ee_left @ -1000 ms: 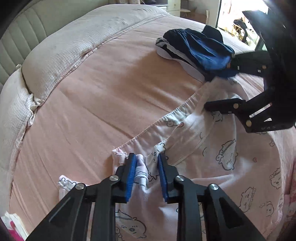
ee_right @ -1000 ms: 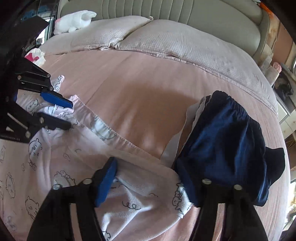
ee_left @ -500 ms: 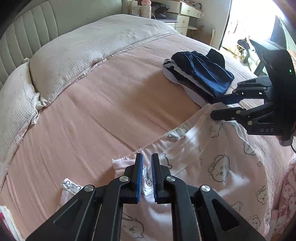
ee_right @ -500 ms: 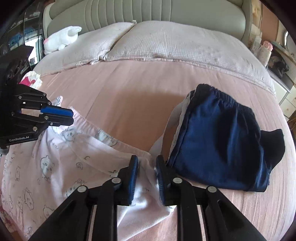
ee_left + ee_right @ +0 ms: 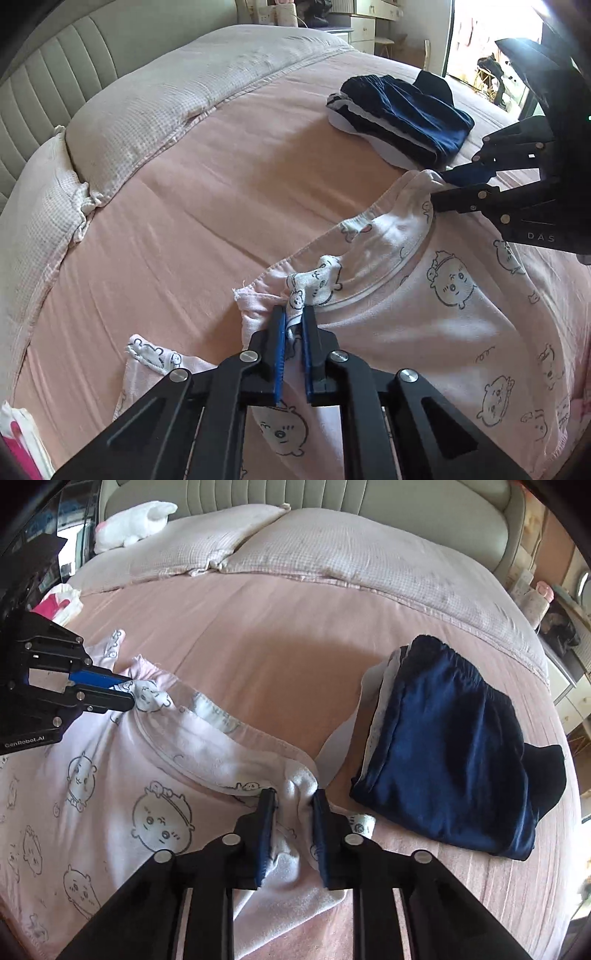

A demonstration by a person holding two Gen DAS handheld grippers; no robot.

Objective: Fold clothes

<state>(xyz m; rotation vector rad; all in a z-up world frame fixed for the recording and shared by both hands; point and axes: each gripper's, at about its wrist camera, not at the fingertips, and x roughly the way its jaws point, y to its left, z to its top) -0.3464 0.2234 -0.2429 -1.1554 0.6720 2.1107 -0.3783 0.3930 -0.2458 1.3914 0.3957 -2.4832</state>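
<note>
— What's the room like from the left claw's side?

— A bed with a pink cover, two checked pillows against a padded headboard. A pink top printed with cartoon faces lies spread at the near edge. The left claw is clenched on a bunch of its neckline. Off to the right, the right claw has the other end of the neckline between its fingers. Beyond that sit folded navy shorts, apart from the top.

— And from the right claw's side?

— Same bed, pillows at the far end, a white plush toy beside them. The right claw is closing, white fabric of the top already squeezed between its pads. At the left edge, the left claw pinches the neckline. The shorts lie just right of the top's shoulder, near but not touching the claw.
</note>
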